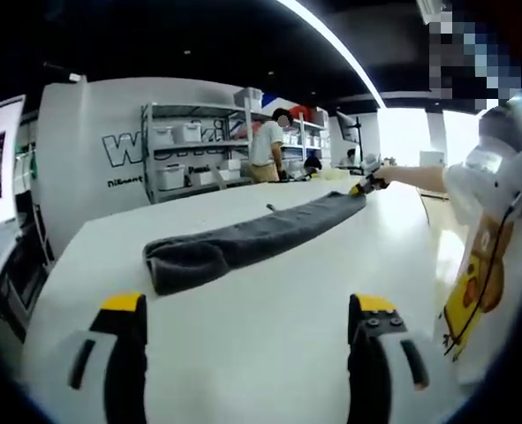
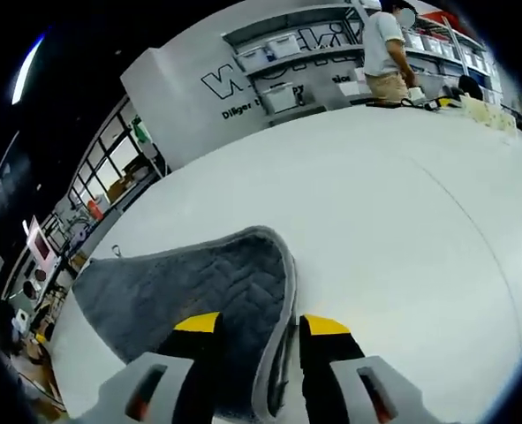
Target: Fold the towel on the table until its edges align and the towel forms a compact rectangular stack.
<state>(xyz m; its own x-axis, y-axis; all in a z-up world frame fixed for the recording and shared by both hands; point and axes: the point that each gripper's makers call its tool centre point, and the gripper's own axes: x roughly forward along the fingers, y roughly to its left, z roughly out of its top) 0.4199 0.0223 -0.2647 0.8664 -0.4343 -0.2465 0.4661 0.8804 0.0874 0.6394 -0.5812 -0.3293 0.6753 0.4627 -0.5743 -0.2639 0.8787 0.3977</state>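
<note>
A grey quilted towel (image 1: 243, 238) lies bunched into a long strip across the white table (image 1: 269, 344), from near left to far right. My left gripper (image 1: 247, 305) is open just short of the towel's near end, its yellow-tipped jaws wide apart over bare table. At the strip's far end, my right gripper (image 1: 367, 185) holds the towel's corner on a person's outstretched arm. In the right gripper view the towel (image 2: 199, 283) rises in a fold toward the camera, and its bound edge runs between the jaws of my right gripper (image 2: 262, 325), which is shut on it.
Metal shelves (image 1: 199, 150) with white bins stand behind the table, against a wall with lettering. A person (image 1: 265, 146) stands at the table's far edge. The person holding the grippers (image 1: 486, 265) is at the right. The table's left edge (image 1: 57, 265) drops toward equipment.
</note>
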